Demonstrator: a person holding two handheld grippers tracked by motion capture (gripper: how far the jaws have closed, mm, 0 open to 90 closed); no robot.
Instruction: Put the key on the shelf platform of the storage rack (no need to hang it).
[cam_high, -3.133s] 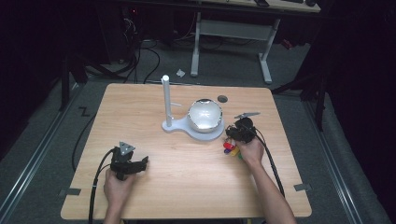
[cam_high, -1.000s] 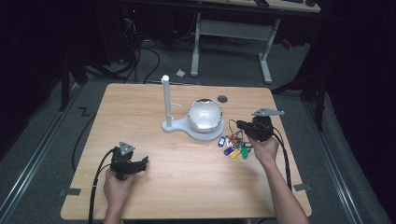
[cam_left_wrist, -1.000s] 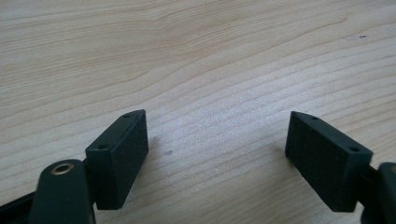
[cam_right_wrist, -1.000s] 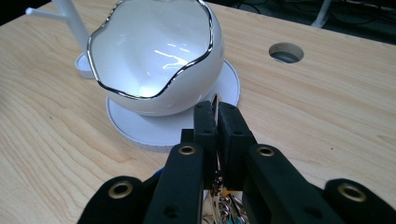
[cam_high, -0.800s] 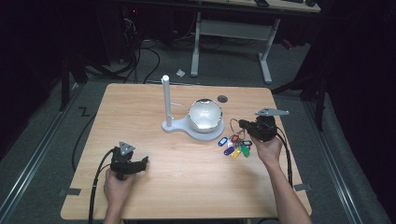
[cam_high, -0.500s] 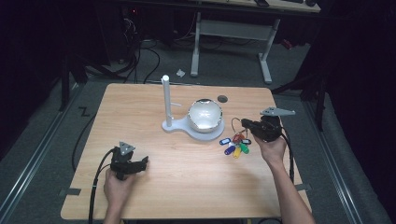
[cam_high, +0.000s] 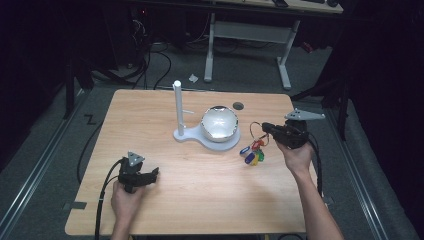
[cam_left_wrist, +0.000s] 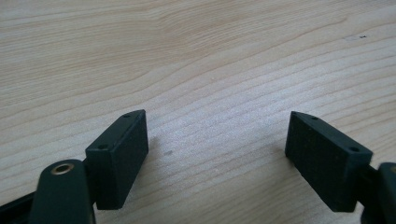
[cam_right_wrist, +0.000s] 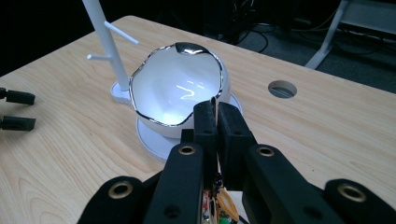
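Observation:
A bunch of keys with blue, red, yellow and green tags (cam_high: 252, 151) hangs from a thin metal ring, just right of the white bowl (cam_high: 219, 123). My right gripper (cam_high: 266, 129) is shut on that ring; in the right gripper view the ring's wire (cam_right_wrist: 214, 103) sticks up between the closed jaws and the tags (cam_right_wrist: 218, 201) dangle below. The glossy bowl (cam_right_wrist: 180, 88) sits on a white stand with a pegged post (cam_high: 177, 105). My left gripper (cam_high: 153, 173) rests low at the table's front left, its jaws wide open (cam_left_wrist: 215, 144) over bare wood.
The wooden table (cam_high: 150, 115) has a round cable hole (cam_high: 238, 105) behind the bowl. The post (cam_right_wrist: 108, 42) carries short side pegs. Desk legs and cables lie on the dark floor beyond the far edge.
My right gripper, shut on the key ring, has drawn the keys rightward away from the bowl and raised them a little. The left gripper has stayed still.

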